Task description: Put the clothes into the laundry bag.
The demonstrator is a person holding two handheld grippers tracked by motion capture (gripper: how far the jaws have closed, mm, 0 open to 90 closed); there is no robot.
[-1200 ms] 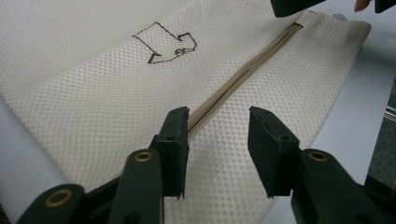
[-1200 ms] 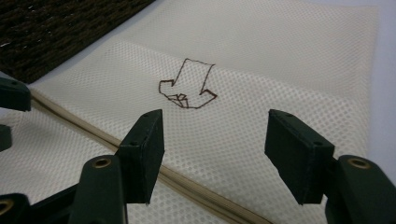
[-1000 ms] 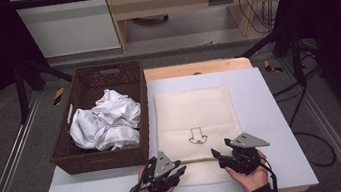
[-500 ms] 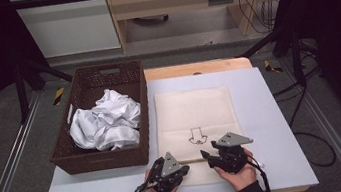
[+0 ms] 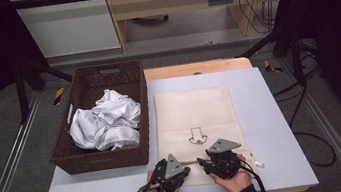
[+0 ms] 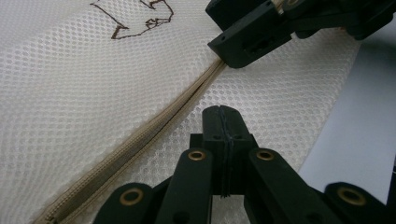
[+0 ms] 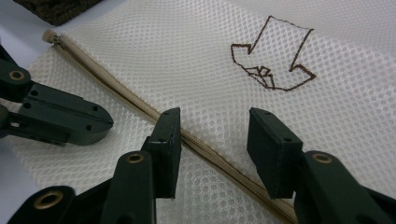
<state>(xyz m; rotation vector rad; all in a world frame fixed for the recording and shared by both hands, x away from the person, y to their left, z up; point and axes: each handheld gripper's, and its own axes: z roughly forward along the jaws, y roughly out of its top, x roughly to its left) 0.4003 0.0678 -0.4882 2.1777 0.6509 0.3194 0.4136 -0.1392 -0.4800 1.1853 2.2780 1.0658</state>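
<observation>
Straddling mesh bag point(image 5: 194, 118) zipper point(image 7: 140, 105), R gripper point(image 7: 215, 144) jaws closing, nothing pinched; L gripper point(image 6: 223, 135) shut.

The worktop point(image 5: 274, 127) is a pale, bluish-white board, with a strip of bare wood showing along its far edge. On its left part stands a dark brown wicker basket point(image 5: 68, 158), its near-left corner close to the board's left edge. Just beside the basket, in the middle, a cream mesh bag point(image 5: 193, 110) lies flat, its zipper point(image 7: 116, 91) running across near the front edge. The right part of the board is bare.
</observation>
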